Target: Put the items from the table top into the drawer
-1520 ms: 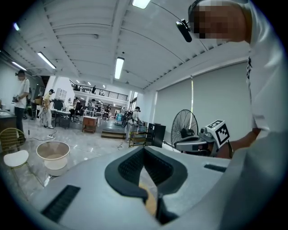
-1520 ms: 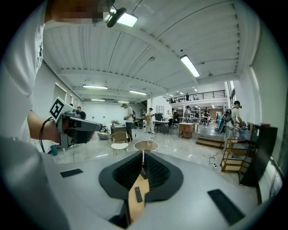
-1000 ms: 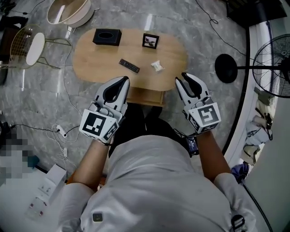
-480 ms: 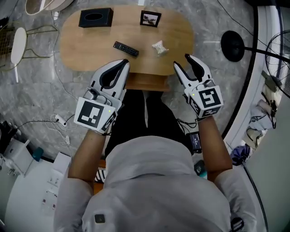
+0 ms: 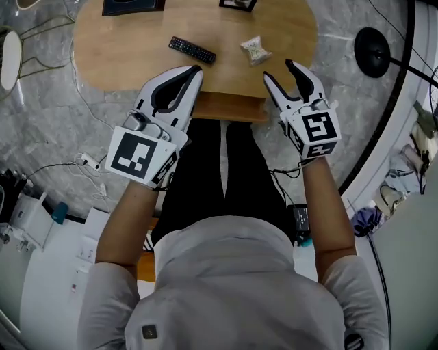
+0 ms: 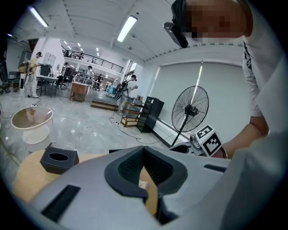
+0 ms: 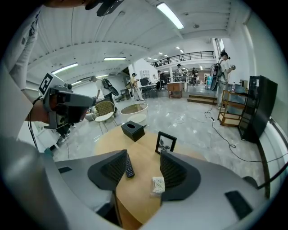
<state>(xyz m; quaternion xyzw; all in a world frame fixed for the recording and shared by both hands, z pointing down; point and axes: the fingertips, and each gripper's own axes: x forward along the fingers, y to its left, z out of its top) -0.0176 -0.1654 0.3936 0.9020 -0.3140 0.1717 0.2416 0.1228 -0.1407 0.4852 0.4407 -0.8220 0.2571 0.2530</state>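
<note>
On the oval wooden table (image 5: pixel 123 51) lie a black remote (image 5: pixel 192 50) and a small clear packet (image 5: pixel 255 50). A black tissue box (image 5: pixel 130 5) and a picture frame (image 5: pixel 238 3) stand at its far side. A wooden drawer front (image 5: pixel 229 108) sits under the near edge. My left gripper (image 5: pixel 195 69) hangs over that edge just short of the remote, shut and empty. To the right, my right gripper (image 5: pixel 280 70) is open near the packet; its jaws have just been opening, with nothing between them. In the right gripper view the remote (image 7: pixel 129 166) and the packet (image 7: pixel 158 184) show between the jaws.
A floor fan's round base (image 5: pixel 375 52) stands right of the table, with cables on the grey floor. A power strip (image 5: pixel 85 160) lies at the left, and a white round chair (image 5: pixel 8 51) stands at the far left. The person's legs are directly below the table's near edge.
Both grippers have come down and forward to the table's near edge. The right jaws have opened wider. The left jaws stay shut. The items on the table have not moved.
</note>
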